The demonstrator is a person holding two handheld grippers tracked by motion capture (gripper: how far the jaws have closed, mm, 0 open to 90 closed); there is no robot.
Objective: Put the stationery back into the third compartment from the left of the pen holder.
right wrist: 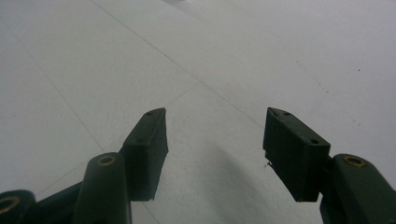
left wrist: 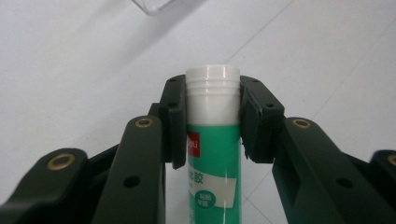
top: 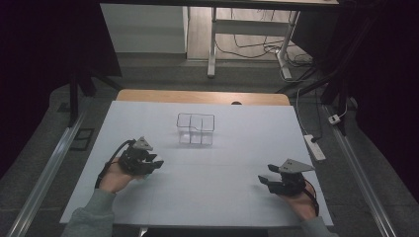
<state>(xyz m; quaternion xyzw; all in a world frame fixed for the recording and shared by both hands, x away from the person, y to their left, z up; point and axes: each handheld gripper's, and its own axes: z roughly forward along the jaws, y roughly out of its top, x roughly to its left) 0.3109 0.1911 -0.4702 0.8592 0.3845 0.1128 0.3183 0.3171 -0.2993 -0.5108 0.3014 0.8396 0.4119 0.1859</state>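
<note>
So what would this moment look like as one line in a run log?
left tool: shut on green glue stick with white cap | right tool: open, nothing between its jaws | clear plastic compartment box: mid-table, untouched

The glue stick [left wrist: 214, 154] is carrying the only print that is showing, seen in the left gripper view. On its green body a small red patch is bearing white marks, half hidden behind a jaw and too cut off to read. Below it, white Chinese characters are running down the tube; "胶" is reading clearly, the one above looks like "体". Lower still, a small rounded badge is holding print too fine to read.
</note>
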